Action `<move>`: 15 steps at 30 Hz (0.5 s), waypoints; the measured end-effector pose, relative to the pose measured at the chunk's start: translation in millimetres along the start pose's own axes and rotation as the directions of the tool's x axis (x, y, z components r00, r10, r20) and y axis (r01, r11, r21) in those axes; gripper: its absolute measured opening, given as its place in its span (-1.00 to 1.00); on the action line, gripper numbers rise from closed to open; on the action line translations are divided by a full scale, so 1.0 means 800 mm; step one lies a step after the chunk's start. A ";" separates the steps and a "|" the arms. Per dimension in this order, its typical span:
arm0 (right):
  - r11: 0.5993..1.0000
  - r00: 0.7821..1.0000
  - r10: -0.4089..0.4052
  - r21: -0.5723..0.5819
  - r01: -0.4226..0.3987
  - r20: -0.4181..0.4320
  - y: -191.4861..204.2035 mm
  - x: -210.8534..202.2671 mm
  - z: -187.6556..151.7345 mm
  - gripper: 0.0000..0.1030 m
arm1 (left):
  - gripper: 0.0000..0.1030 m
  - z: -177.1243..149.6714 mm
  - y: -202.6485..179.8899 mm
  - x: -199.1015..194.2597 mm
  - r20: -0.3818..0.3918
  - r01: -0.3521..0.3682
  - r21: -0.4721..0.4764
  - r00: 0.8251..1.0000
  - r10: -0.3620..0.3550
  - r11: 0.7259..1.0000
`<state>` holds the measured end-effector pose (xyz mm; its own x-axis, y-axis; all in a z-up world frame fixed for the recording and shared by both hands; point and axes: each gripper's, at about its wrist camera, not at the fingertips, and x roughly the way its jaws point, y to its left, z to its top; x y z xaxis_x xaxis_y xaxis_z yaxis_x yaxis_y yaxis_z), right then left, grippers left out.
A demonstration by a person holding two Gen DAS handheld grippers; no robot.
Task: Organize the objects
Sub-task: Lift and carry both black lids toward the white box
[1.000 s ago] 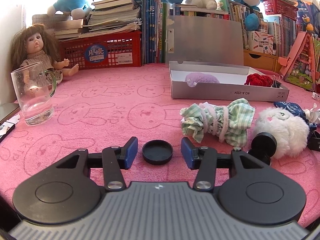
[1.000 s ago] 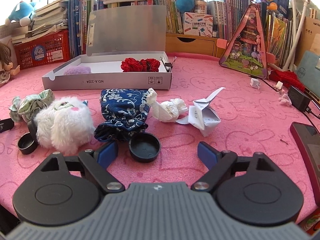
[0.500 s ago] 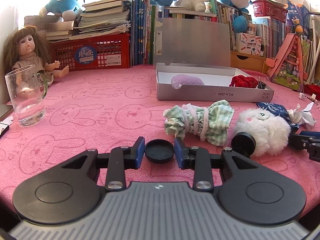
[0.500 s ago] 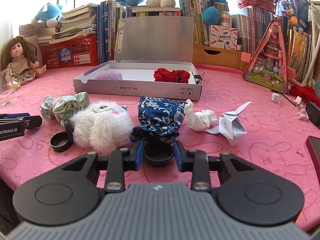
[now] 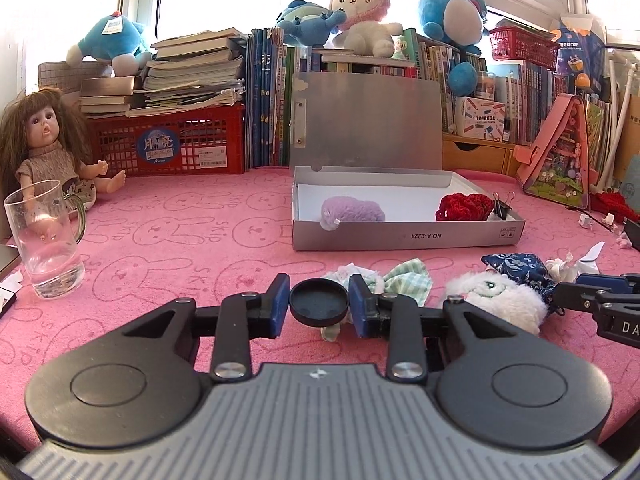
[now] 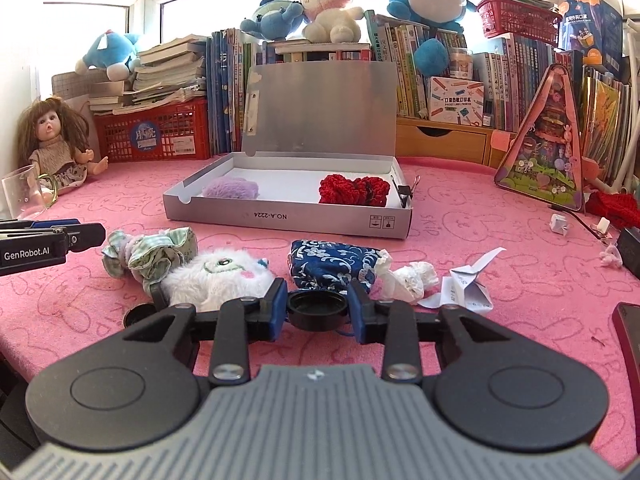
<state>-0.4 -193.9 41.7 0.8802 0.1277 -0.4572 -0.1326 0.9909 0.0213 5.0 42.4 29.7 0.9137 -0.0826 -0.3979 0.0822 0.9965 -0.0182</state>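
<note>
A pink rabbit-print cloth [image 5: 180, 240] is spread across the tabletop, and at twelve o'clock from both cameras an open grey box [image 6: 288, 216] is seen, already loaded with a lilac fluffy piece [image 6: 231, 189] and a red knitted piece [image 6: 354, 189]. Between box and grippers, a white plush toy [image 6: 218, 278], a blue patterned pouch [image 6: 332, 266] and a green checked cloth bundle [image 6: 150, 254] are left unsorted, with a glass mug [image 5: 44, 240] at nine o'clock in the left view. A second ago both sets of jaws stood apart around two black caps lying on the cloth; now the left gripper [image 5: 319, 308] is clamped on one black cap [image 5: 319, 306] and the right gripper [image 6: 318, 311] on the other black cap [image 6: 318, 311] (hollow side up), each raised clear of the cloth. With both pickups apparently secured, a carry to the box is judged the likely next step.
</note>
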 end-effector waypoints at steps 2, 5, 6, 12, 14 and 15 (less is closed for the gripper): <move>1.000 1.000 0.000 0.012 0.000 0.002 -0.002 0.000 0.003 -0.28 | -0.27 0.007 -0.002 0.000 0.012 0.003 0.003 1.000 -0.003 1.000; 1.000 1.000 0.001 0.026 -0.001 0.005 -0.006 0.000 0.008 -0.28 | -0.27 0.017 -0.005 0.003 0.021 0.016 0.004 1.000 -0.016 1.000; 1.000 1.000 0.002 0.030 -0.002 0.006 -0.007 0.000 0.010 -0.28 | -0.27 0.019 -0.006 0.004 0.021 0.021 0.002 1.000 -0.021 1.000; 0.998 1.000 -0.007 0.058 0.005 0.023 -0.018 0.002 0.029 -0.28 | -0.27 0.038 -0.012 0.017 0.022 0.044 0.007 0.999 -0.044 0.999; 0.997 1.000 -0.009 0.073 0.007 0.027 -0.025 0.006 0.038 -0.28 | -0.27 0.048 -0.013 0.024 0.024 0.051 0.006 0.998 -0.051 0.999; 0.997 1.000 -0.010 0.081 0.007 0.028 -0.028 0.008 0.042 -0.28 | -0.27 0.053 -0.014 0.028 0.025 0.051 0.006 0.998 -0.052 0.999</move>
<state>23.6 -213.8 68.3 0.8940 0.1192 -0.4318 -0.0890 0.9920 0.0896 41.0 28.9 59.7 0.9177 -0.1343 -0.3738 0.1317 0.9908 -0.0327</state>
